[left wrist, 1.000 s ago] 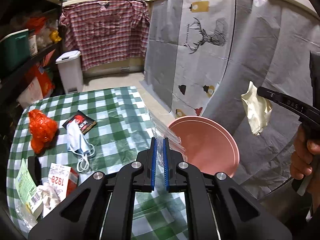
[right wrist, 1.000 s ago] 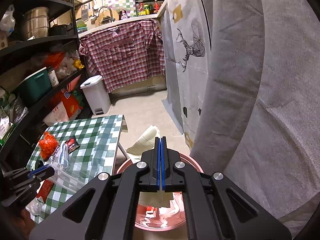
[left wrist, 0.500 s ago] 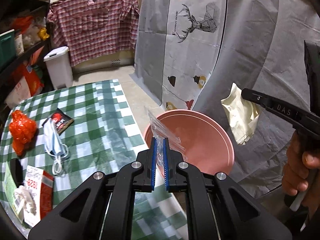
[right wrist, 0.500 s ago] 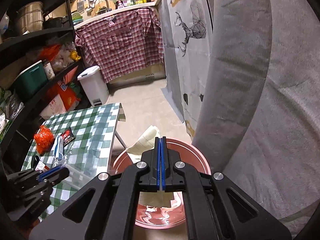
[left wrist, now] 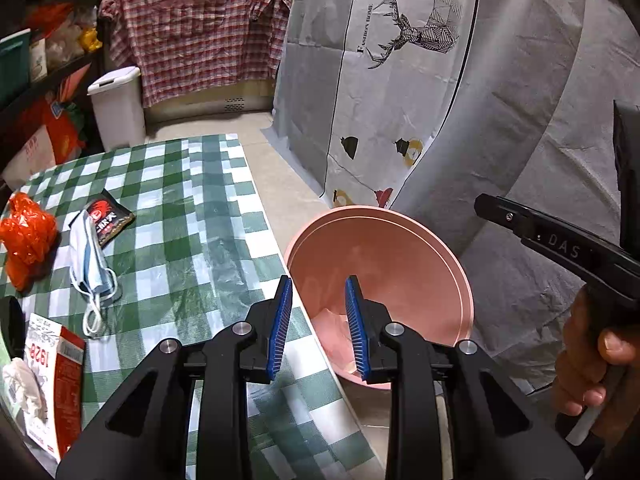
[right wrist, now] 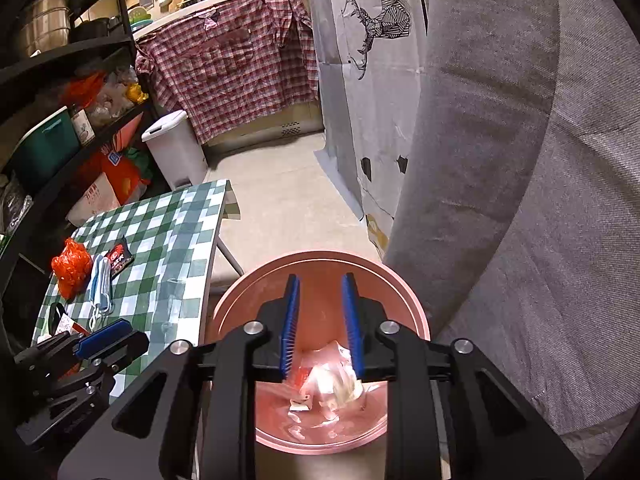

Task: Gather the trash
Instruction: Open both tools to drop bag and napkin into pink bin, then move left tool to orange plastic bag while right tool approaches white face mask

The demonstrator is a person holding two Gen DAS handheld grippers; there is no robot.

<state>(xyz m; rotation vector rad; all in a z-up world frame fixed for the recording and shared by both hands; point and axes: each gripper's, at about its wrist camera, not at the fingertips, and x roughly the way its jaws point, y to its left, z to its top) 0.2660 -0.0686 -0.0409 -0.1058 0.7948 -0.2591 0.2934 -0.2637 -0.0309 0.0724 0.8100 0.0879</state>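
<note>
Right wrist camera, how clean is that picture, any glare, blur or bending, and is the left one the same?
Right wrist view: sharp, strong fisheye bending at the edges, dark corners, wet-looking glare inside the pink basin around the trash. Left wrist view: same bending, sheen on the checked tablecloth, slight softness on the white bin.

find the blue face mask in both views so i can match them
Left wrist: blue face mask at left, on the checked table, right of the orange bag.
Right wrist: mask at far left, again right of the orange bag.
Shared landmark: pink basin.
</note>
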